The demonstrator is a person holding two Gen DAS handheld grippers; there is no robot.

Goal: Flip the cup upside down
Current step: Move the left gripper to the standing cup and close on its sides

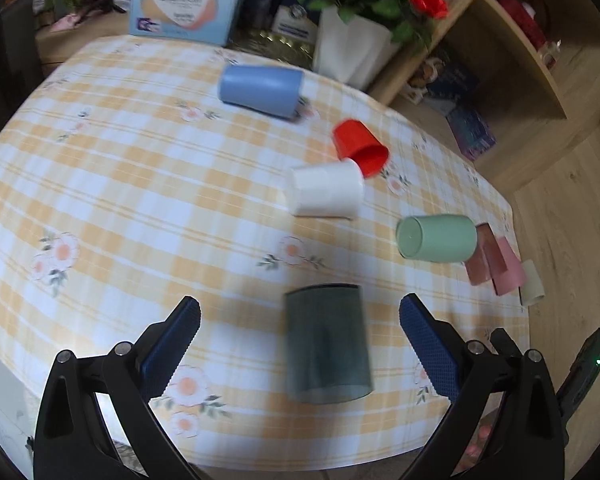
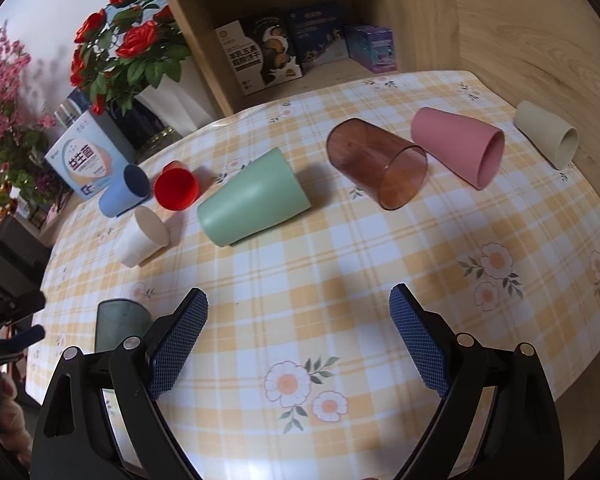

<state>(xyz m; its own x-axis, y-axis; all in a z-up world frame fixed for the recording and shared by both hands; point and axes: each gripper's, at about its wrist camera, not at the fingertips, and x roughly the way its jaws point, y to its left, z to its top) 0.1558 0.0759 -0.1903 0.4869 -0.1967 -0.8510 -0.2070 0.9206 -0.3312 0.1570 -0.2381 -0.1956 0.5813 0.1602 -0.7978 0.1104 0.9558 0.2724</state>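
Observation:
A dark grey translucent cup (image 1: 326, 344) stands upside down on the checked tablecloth, between the open fingers of my left gripper (image 1: 300, 316), which does not touch it. It also shows in the right wrist view (image 2: 118, 322), partly hidden behind my left finger. Several other cups lie on their sides: blue (image 1: 260, 89), red (image 1: 360, 148), white (image 1: 326, 190), green (image 1: 436, 239), brown translucent (image 2: 376, 162), pink (image 2: 458, 146) and beige (image 2: 546, 134). My right gripper (image 2: 298, 304) is open and empty above the cloth.
A white vase of red roses (image 1: 352, 52) and a pale blue box (image 1: 182, 0) stand at the table's far edge. A wooden shelf (image 2: 300, 40) with boxes sits behind the table. The other gripper's tip shows at the left (image 2: 16, 320).

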